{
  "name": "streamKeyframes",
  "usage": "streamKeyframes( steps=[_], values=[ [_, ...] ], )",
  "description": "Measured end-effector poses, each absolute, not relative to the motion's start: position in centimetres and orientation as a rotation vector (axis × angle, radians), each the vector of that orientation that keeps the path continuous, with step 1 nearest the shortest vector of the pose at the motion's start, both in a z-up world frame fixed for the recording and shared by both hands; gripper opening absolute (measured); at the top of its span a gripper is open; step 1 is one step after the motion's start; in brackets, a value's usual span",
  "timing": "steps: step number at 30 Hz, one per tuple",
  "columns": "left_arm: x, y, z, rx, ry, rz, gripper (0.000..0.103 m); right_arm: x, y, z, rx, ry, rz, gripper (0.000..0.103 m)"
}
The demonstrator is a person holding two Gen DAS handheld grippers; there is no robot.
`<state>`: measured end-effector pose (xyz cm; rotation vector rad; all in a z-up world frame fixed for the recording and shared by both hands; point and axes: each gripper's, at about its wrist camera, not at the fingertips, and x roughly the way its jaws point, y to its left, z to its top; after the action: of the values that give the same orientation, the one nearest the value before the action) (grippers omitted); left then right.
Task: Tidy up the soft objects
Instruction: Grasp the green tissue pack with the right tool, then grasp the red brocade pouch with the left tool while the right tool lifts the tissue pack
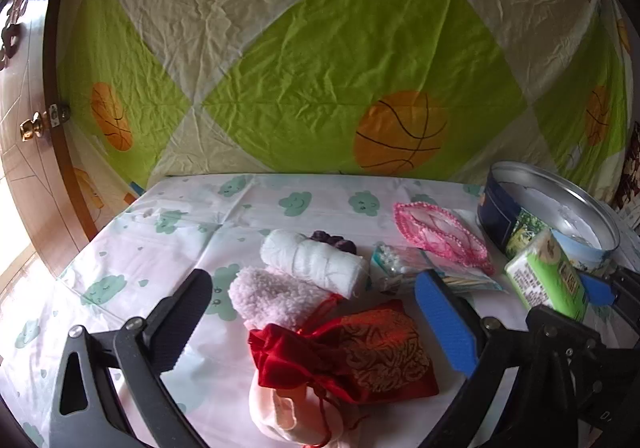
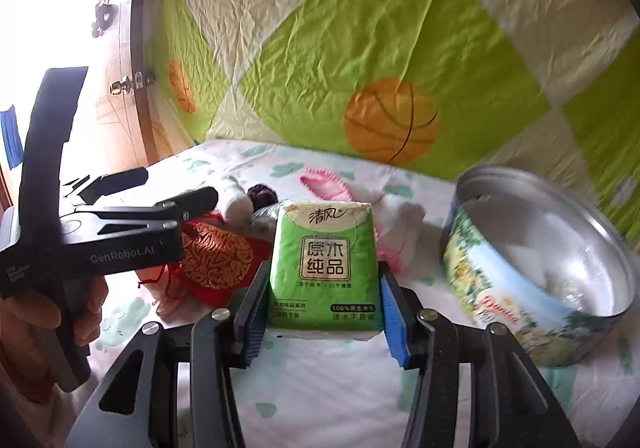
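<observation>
The left tool (image 1: 314, 322) hangs open over the pile at the left of the surface (image 1: 168, 232), its jaws well apart and nothing pressed between them. Under it lies the red pouch (image 1: 360, 352), partly on top of a pale pouch (image 1: 280, 412), with its drawstring loose toward the near edge. If that tool closes here, it could snag the cord or pinch both pouches at once and drag the pale one along. Behind the pouches lie a fleece piece (image 1: 272, 296) and a white roll (image 1: 316, 260), touching one another, so a careless sweep could scatter them.

Further right, the right tool (image 2: 322, 308) is closed on the tissue pack (image 2: 324, 264), its pads pressing the pack's two sides near the lower end. The pack is off the surface, between the pile and the tin (image 2: 532, 268). It looks soft, so a harder squeeze may crush it, and a grip this low may let the free end sag or slip.

The pack's long axis runs away from the tool toward the quilt (image 2: 360, 28), tilted upward, with its printed green face up and its top end farthest from the tool.

At the far right the tin stands open on the surface. The pack probably has to clear the rim; striking the wall could push the tin along.
</observation>
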<state>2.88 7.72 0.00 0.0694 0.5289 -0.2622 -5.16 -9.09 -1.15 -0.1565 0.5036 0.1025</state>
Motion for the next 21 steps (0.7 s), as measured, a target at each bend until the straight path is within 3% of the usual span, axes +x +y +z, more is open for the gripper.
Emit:
streamKeyframes(
  steps=[5, 13, 16, 18, 20, 21],
  values=[
    [2.6, 5.1, -1.0, 0.182, 0.585, -0.328, 0.103, -7.5, -10.6, -0.3, -0.198, 0.409, 0.047, 0.052],
    [5.1, 3.4, -3.3, 0.264, 0.764, -0.268, 0.101, -6.4, -12.7, -0.3, -0.075, 0.483, 0.055, 0.052],
    [5.6, 3.8, -3.6, 0.240, 0.797, -0.264, 0.077, -6.1, -13.4, -0.3, -0.015, 0.499, 0.074, 0.052],
    [5.6, 4.1, -3.7, 0.227, 0.797, -0.269, 0.069, -6.1, -13.6, -0.3, 0.003, 0.496, 0.075, 0.052],
    [5.3, 4.2, -3.4, 0.216, 0.781, -0.277, 0.048, -6.2, -13.6, -0.2, 0.013, 0.488, 0.081, 0.052],
    [5.2, 4.3, -3.3, 0.211, 0.774, -0.281, 0.043, -6.2, -13.7, -0.1, 0.021, 0.483, 0.085, 0.052]
  ],
)
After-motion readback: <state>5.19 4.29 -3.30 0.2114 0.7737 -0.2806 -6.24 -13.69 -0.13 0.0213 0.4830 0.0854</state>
